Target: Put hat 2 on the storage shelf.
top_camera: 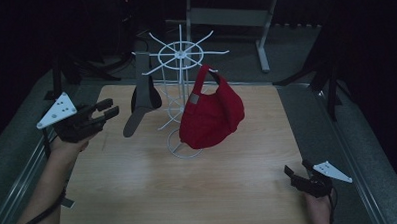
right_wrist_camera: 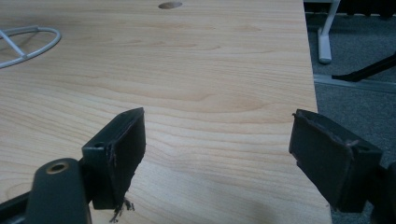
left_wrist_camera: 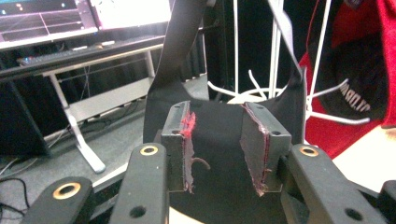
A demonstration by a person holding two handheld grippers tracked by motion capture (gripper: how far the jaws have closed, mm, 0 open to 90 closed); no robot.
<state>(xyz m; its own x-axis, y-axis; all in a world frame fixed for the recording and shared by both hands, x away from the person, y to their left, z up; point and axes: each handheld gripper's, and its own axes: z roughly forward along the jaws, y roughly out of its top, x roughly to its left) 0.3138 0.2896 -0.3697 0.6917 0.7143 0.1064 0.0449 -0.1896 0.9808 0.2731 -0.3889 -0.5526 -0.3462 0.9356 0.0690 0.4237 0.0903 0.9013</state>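
Dark cap (top_camera: pixel 142 101) hangs on rack (top_camera: pixel 180 55), left gripper (top_camera: pixel 106 111) seemingly narrow, empty; right gripper (top_camera: pixel 296 169) wide.

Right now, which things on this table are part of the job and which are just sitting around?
In the job:
- black cap, hanging on the rack
- white wire rack
- left gripper, fingers apart, aimed at the black cap
- red cap, also hanging on the rack

Just about:
- right gripper, open, idle near the table's corner
- desk frame on the floor behind
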